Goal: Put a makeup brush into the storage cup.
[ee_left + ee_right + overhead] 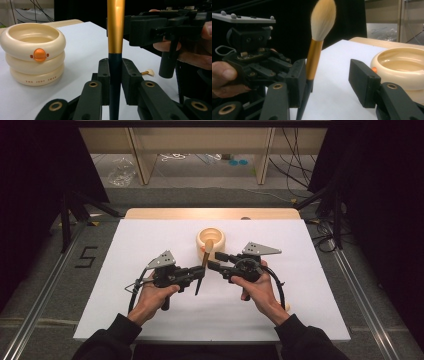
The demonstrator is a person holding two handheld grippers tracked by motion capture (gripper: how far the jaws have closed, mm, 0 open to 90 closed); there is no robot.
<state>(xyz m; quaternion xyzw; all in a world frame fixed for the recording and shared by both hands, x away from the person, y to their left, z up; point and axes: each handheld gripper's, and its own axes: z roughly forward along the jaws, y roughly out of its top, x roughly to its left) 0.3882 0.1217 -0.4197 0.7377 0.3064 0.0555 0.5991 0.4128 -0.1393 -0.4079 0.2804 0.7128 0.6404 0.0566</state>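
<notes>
High view shows the left gripper [199,281] pinching the makeup brush with gold ferrule and dark handle [205,258] upright beside the cream ringed holder [210,241], right gripper [215,261] spread around it—handover likely underway, placement remaining.

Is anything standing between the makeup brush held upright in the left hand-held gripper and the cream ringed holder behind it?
Nothing visible does. The makeup brush stands clamped in the left hand-held gripper, and bare white table sheet lies between it and the cream ringed holder. The right hand-held gripper sits open around the brush handle, to the side of that path.
</notes>
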